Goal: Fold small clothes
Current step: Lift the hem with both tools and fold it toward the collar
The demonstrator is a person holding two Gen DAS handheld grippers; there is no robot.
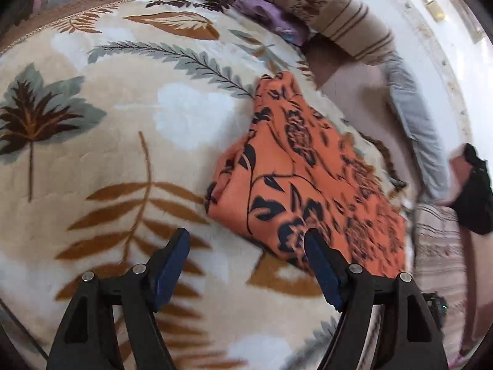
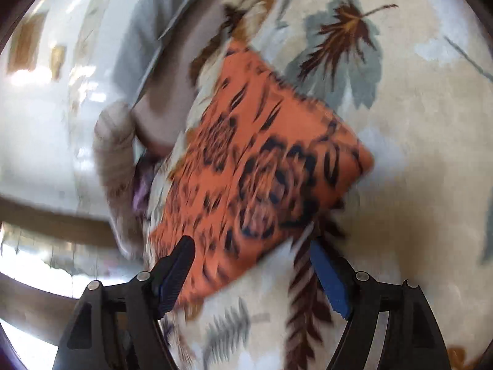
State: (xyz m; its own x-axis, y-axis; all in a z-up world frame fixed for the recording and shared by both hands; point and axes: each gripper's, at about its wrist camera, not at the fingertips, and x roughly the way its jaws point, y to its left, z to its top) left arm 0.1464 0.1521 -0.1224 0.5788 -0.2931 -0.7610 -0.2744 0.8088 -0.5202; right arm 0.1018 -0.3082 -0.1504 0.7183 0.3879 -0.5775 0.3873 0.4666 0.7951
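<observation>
Left gripper (image 1: 246, 237): jaws wide, holding nothing; the right fingertip overlaps the lower edge of the cloth (image 1: 295, 166) in the picture, though contact cannot be confirmed. Right gripper (image 2: 252, 246): jaws wide, likewise empty, straddling the near corner of the cloth (image 2: 262, 172) at lower centre of its frame; that view is blurred, so touching or hovering cannot be told. The cloth, orange with a black floral print, lies as a compact, several-layered packet, right of centre in the left view and mid-frame in the right view, on a leaf-patterned blanket (image 1: 123, 141) close to the blanket's edge. A striped pillow (image 1: 345, 9) sits at upper right of the left view, well apart from the cloth. Judgement: the fold appears largely made, and the step in hand is either release after a fold or approach for a final one. The next move calls for closing on one edge through all layers, without dragging the packet toward the blanket's edge.
</observation>
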